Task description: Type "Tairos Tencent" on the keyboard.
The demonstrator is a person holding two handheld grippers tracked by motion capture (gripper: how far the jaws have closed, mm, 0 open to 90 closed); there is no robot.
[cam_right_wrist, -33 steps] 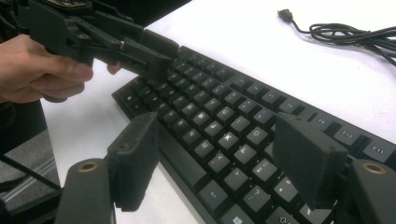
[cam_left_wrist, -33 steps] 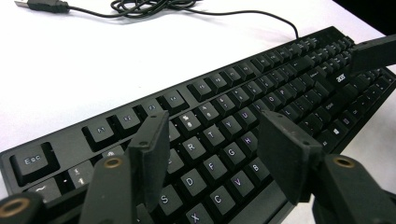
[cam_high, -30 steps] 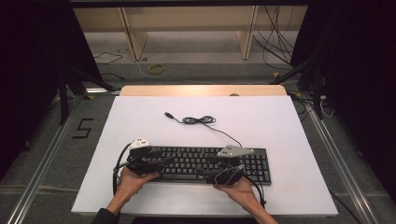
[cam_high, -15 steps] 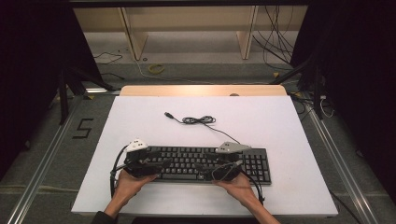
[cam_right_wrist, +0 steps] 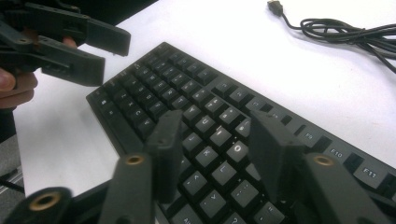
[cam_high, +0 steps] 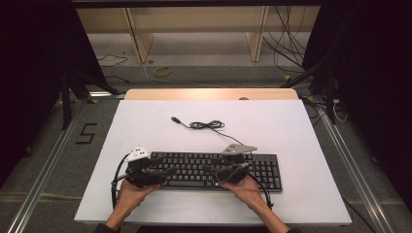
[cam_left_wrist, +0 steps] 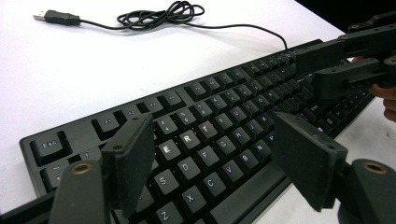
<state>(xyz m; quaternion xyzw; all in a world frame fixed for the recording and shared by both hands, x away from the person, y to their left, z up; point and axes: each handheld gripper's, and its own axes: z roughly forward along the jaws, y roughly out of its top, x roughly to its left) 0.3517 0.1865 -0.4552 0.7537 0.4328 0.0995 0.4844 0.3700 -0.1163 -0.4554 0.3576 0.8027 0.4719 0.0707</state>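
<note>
Since the earlier frame the left tongs [cam_high: 167, 171] have been opening and the right tongs [cam_high: 214, 170] closing; hands barely shifted. The flat black plastic keyboard [cam_high: 214, 170] lies flat near the front edge of the white table [cam_high: 145, 126], its black cable [cam_high: 206, 125] coiled behind, unplugged. Work looks early. Left jaws stand wide, right about half apart; both hover over keys, nothing gripped.

Bright overhead light on the table [cam_high: 145, 121], dark surroundings, near jaws blurred.
</note>
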